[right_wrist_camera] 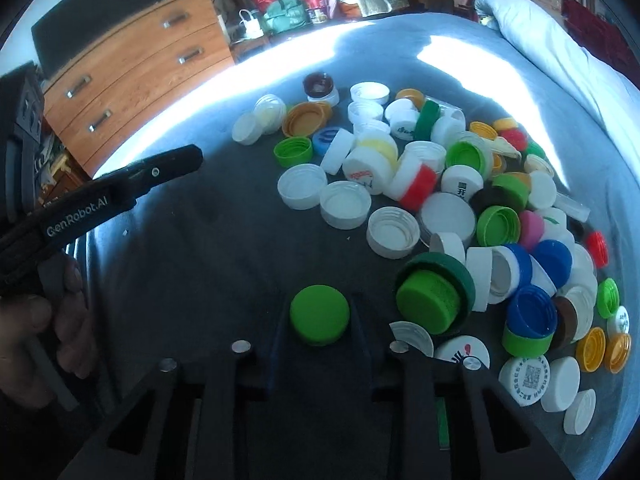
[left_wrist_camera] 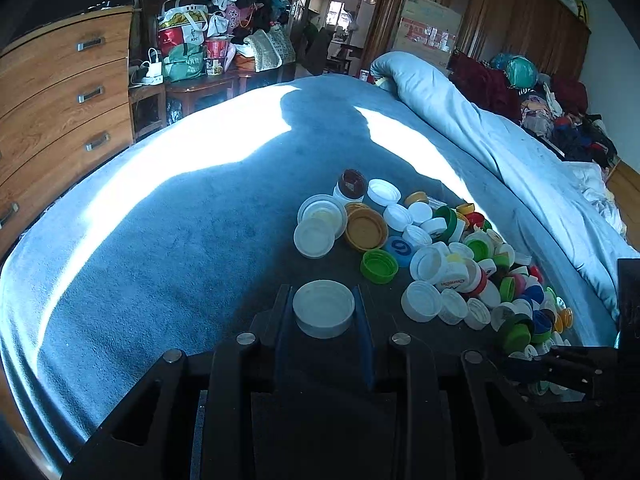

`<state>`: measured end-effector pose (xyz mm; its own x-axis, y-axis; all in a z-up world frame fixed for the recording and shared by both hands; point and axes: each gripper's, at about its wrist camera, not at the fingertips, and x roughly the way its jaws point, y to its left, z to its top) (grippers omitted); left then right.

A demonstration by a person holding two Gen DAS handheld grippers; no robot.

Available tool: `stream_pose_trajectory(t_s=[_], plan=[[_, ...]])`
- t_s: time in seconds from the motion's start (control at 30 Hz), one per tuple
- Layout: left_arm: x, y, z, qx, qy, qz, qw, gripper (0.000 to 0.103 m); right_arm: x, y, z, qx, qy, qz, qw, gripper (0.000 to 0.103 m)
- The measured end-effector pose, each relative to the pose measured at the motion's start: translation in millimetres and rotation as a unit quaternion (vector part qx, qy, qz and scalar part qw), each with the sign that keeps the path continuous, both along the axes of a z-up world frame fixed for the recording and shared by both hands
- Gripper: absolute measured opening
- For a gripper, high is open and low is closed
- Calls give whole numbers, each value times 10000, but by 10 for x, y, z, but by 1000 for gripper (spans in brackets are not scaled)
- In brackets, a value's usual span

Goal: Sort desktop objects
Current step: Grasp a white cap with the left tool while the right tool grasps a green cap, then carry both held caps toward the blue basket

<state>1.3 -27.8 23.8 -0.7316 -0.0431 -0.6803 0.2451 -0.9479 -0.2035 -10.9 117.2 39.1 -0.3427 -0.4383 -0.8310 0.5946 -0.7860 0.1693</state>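
white cap (left_wrist_camera: pixel 323 314) left view, green cap (right_wrist_camera: pixel 319 320) right

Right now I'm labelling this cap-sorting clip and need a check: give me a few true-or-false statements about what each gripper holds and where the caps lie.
1. The left gripper holds a white cap. True.
2. The right gripper holds a blue cap. False: it is shut on a green cap.
3. The pile of caps lies on a blue blanket. True.
4. The white cap is held dome side up. False: its hollow side faces up.
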Motion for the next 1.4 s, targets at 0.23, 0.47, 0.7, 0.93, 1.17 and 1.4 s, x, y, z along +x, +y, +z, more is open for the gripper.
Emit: stream_pose_trajectory(t_s=[0.23,0.47,0.7,0.93,1.17,1.4], plan=[[61,162,159,-369,197,-81,9991,25,402,321,633,-221,570,-225,9979,32],[186,699,491,-879,422,-561,9937,25,713,1076,1040,-264,788,-966,9918,32],[260,1322,777,-912,558,-1186,9872,25,968,1835,1308,-356,1015,-1671,9801,32],[314,1934,1011,-939,632,-1745,9781,25,1218,2512,1524,-439,1262,-2279,9645,32],[369,2519,1166,-1130,756,-2255,9647,25,1440,3122,1703,-463,1504,-2785,9475,32],[372,3075,1264,-1194,861,-2694,9517,25,1671,3702,1777,-457,1602,-3248,9310,32]])
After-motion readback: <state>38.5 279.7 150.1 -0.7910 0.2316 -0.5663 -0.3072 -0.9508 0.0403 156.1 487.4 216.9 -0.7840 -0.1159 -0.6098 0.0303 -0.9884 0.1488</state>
